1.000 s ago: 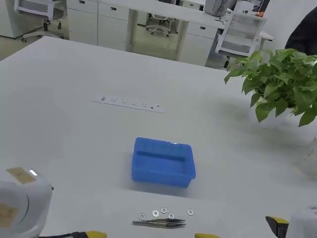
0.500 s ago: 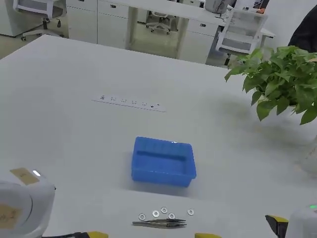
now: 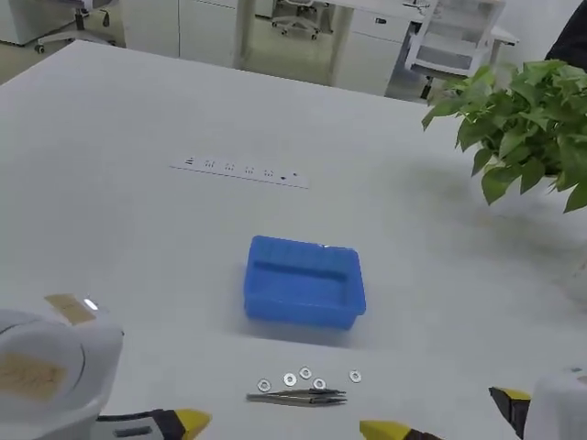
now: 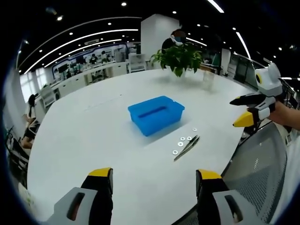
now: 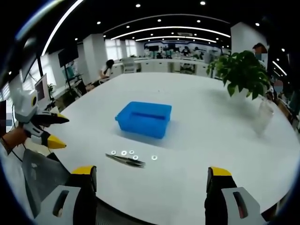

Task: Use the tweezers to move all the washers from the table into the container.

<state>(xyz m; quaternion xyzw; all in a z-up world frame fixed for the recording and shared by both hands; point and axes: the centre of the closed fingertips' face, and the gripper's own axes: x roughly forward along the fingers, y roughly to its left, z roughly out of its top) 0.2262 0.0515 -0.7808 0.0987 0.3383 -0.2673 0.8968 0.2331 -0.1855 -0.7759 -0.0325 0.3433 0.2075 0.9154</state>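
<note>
Behind the washers (image 3: 290,379), blue container (image 3: 298,312)

The container (image 3: 304,293) is bright blue, the table (image 3: 138,229) plain white. The washers (image 3: 291,379) are silvery, the tweezers (image 3: 298,397) dark grey, the plant (image 3: 527,128) green. The left gripper (image 4: 154,174) and right gripper (image 5: 152,170) are grey with yellow tips.
</note>
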